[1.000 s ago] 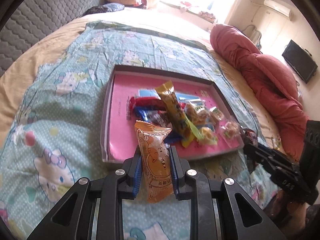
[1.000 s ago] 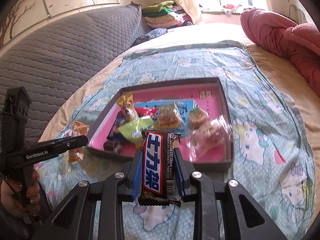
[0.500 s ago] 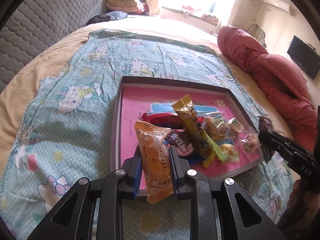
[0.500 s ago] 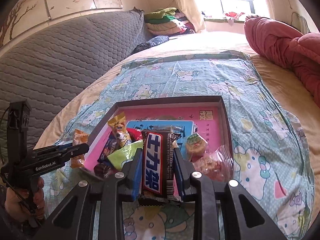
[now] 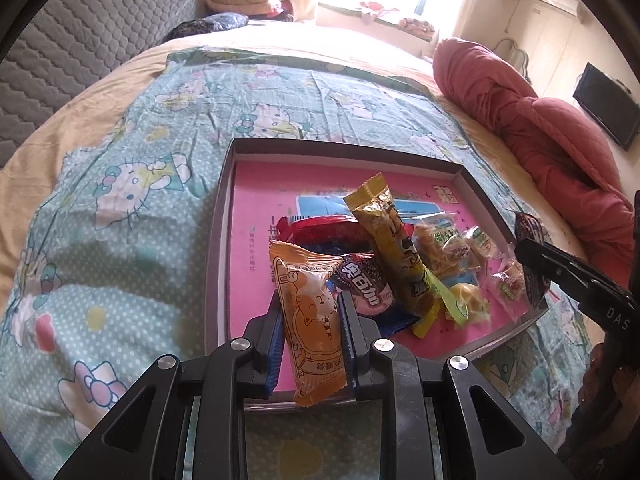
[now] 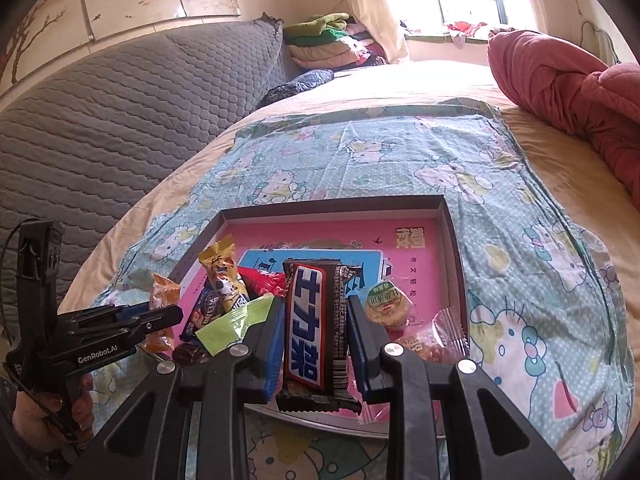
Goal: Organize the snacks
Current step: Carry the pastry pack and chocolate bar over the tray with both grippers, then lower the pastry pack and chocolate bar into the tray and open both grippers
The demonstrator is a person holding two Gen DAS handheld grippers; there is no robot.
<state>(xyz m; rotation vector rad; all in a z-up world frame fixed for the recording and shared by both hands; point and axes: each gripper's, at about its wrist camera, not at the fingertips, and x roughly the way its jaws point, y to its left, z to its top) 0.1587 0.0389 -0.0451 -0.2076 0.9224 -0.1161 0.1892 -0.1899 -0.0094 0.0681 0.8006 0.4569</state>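
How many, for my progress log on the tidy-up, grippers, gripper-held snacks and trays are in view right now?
Grippers: 2, the left gripper and the right gripper
Held snacks: 2, the orange cat packet and the chocolate bar
Trays: 1, the pink-floored tray
Total: 5

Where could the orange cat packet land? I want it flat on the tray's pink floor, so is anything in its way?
Partly. The left gripper holds the orange cat packet over the tray's near edge. The snack pile sits just beyond and right. The bare pink floor to the pile's left looks clear.
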